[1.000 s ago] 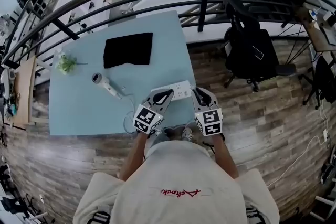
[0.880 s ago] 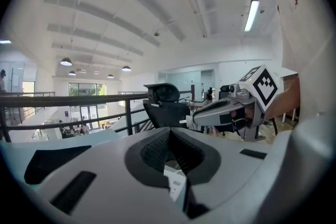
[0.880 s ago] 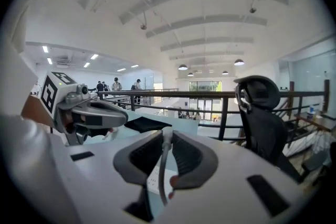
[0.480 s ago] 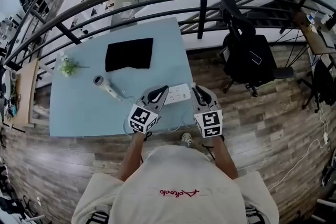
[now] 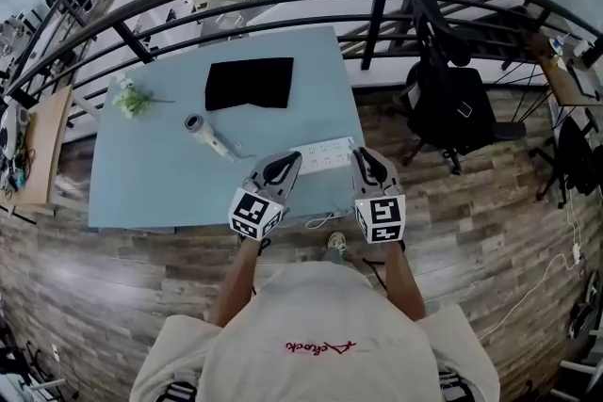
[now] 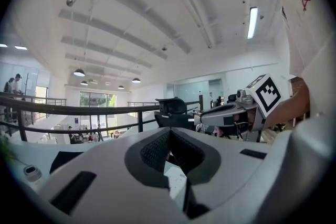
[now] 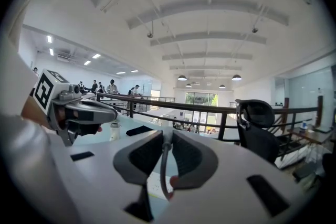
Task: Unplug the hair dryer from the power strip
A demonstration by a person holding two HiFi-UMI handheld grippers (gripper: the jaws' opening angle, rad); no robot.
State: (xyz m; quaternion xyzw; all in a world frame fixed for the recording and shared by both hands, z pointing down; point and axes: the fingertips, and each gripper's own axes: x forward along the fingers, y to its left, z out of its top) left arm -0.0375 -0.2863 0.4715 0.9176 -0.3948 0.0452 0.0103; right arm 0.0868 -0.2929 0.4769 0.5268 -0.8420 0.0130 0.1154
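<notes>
Moved: left gripper (image 5: 293, 158) and right gripper (image 5: 362, 155), up off the surface (image 5: 151, 188).
Left gripper: closed, empty, beside power strip (image 5: 326, 155).
Right gripper: clamped on cord (image 7: 160, 170).
Hair dryer (image 5: 208, 137): well left.

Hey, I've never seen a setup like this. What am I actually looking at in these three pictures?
A person stands at a light blue table with a hand-held two-jaw gripper in each hand. The cubes with square markers are part of the grippers. The head view comes from a camera on the person's head, looking steeply down. The other two views come from cameras that ride on each gripper and look along its jaws. On the table lie a white hair dryer, a black cloth, a small plant and a white power strip. The left gripper is shut with nothing in it. The right gripper appears to pinch a thin grey cord.
</notes>
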